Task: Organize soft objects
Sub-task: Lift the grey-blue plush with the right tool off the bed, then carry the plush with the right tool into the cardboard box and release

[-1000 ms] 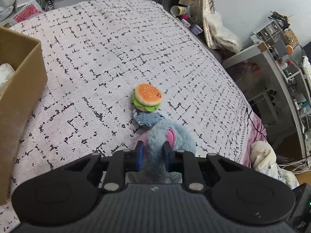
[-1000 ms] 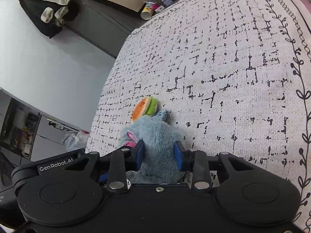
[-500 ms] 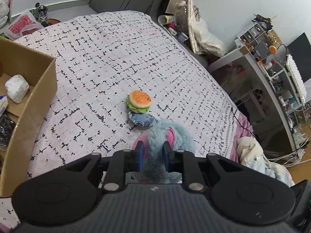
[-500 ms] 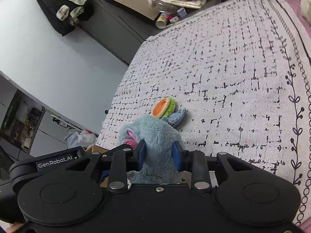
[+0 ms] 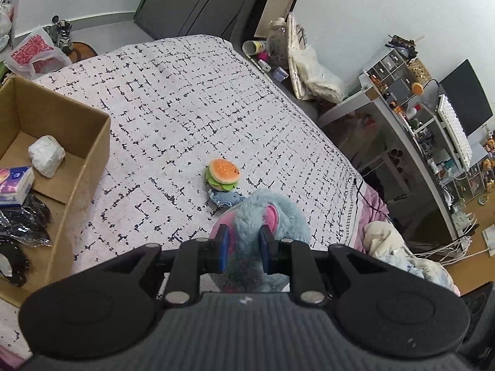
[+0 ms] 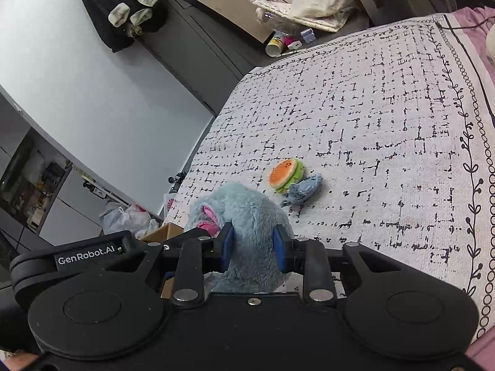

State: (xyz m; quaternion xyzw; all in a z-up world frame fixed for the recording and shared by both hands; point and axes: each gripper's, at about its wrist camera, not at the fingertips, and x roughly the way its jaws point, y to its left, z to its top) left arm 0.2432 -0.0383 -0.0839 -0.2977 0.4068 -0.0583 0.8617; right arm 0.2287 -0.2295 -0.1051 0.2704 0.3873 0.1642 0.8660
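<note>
Your left gripper (image 5: 243,249) is clamped tight on the blue plush toy (image 5: 272,213), its blue pads pressed into the fur on either side of the toy's pink-lined ear. Your right gripper (image 6: 253,249) also has the same toy between its pads, squeezing a thicker fold of the fur at a slightly wider setting. You hold the plush toy with both tools at once, raised above the patterned bedspread (image 5: 173,108) near its foot-side edge.

On the bedspread, just beyond the plush toy, lies the small burger toy (image 5: 223,174), and touching the burger on its near side is a little denim-blue fabric piece (image 5: 225,199). To the left of the burger, resting against the edge of the bedspread, stands the open cardboard box (image 5: 92,157). Inside the box you can see a white wrapped bundle (image 5: 46,156), a tissue pack (image 5: 15,185) and crumpled black plastic (image 5: 24,222).
</note>
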